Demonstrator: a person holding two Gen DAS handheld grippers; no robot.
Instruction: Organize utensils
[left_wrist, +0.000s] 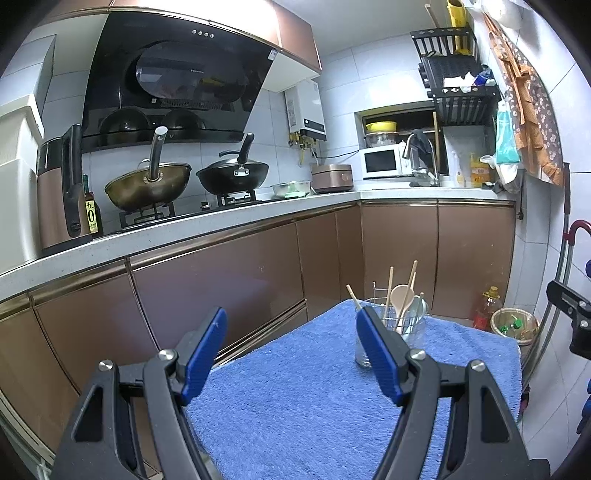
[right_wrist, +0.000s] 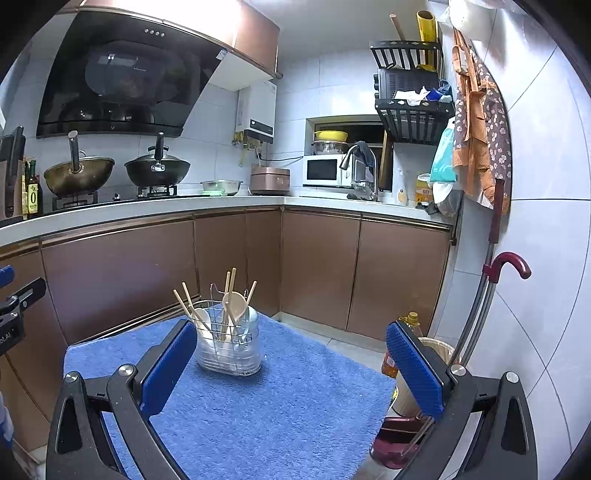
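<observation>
The lower left part of the utensil holder (left_wrist: 397, 332) is hidden in the left wrist view behind one blue pad (left_wrist: 380, 354) of the left claw (left_wrist: 288, 325). Its contents are hard to count: at least five wooden chopsticks (right_wrist: 227, 299) and two pale spoons (right_wrist: 233, 303) can be made out, and other pale items inside cannot be told apart. All are stood handle-down or upright, long axes near vertical and fanned slightly outward. The holder is set upright on the blue towel (right_wrist: 258, 406) covering the table. Both the left claw and the right claw (right_wrist: 291, 343) are spread wide, nothing pinched, hovering short of the holder.
</observation>
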